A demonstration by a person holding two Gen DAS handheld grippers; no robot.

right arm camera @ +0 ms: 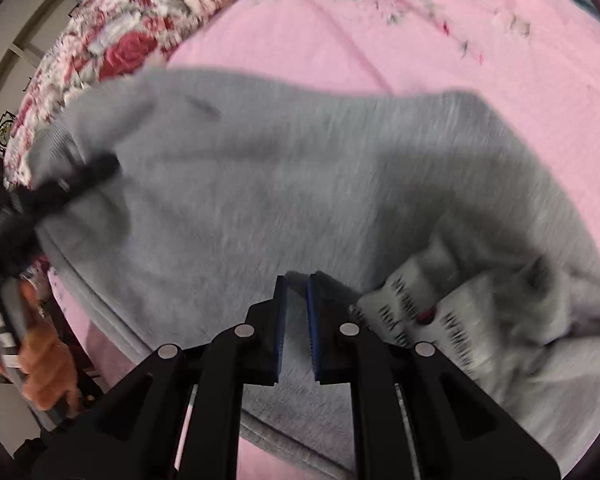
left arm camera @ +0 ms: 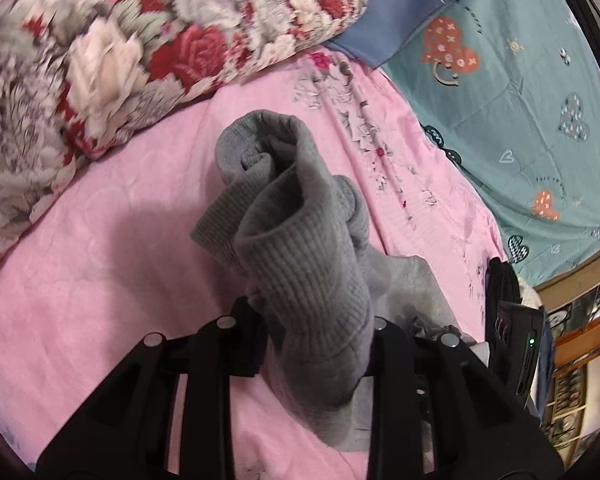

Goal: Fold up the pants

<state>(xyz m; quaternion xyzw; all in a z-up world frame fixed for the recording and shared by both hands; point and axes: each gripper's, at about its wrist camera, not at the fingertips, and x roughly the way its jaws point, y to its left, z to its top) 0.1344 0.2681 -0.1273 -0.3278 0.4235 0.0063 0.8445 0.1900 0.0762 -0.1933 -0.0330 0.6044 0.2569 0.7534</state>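
Note:
The grey pants (right arm camera: pixel 284 184) are stretched between my two grippers over a pink bedsheet (right arm camera: pixel 380 52). My left gripper (left arm camera: pixel 316 332) is shut on the ribbed grey cuff end (left arm camera: pixel 300 240), which bunches up and hides the fingertips. In the right wrist view the left gripper (right arm camera: pixel 80 180) shows at far left, clamped on the fabric. My right gripper (right arm camera: pixel 298 312) is shut on a fold of the grey fabric near the waistband, where a white label (right arm camera: pixel 420 316) shows. The view is blurred by motion.
A floral quilt (left arm camera: pixel 100 64) is piled at the bed's far left. A teal sheet with hearts (left arm camera: pixel 512 120) and a blue cloth (left arm camera: pixel 404 8) lie at the right. The pink sheet (left arm camera: pixel 80 280) is under the pants. A wooden bed edge (left arm camera: pixel 580 280) is at far right.

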